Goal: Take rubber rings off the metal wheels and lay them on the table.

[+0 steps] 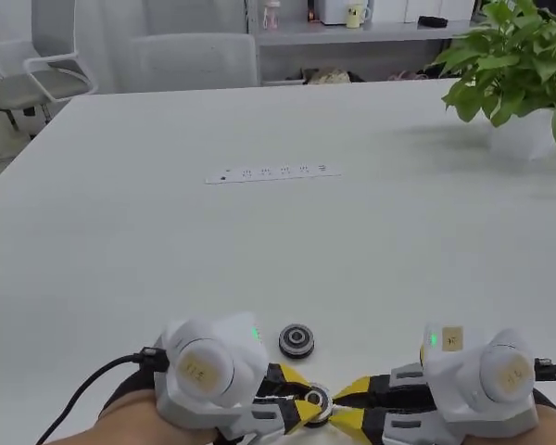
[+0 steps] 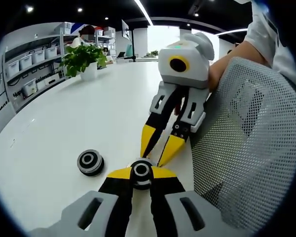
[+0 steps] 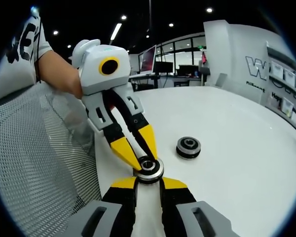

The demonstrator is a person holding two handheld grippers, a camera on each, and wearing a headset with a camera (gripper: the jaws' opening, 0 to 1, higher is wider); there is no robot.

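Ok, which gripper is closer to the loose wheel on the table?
The left gripper: the loose wheel lies just beside its jaws. The right gripper comes in from beyond the held wheel.

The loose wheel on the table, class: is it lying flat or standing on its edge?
Lying flat. The loose wheel shows its round face and centre hole upward, and its other face rests on the table.

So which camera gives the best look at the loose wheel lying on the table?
The left gripper view: the loose wheel is large, near and unblocked. The right gripper view shows it clear but smaller; the head view shows it tiny.
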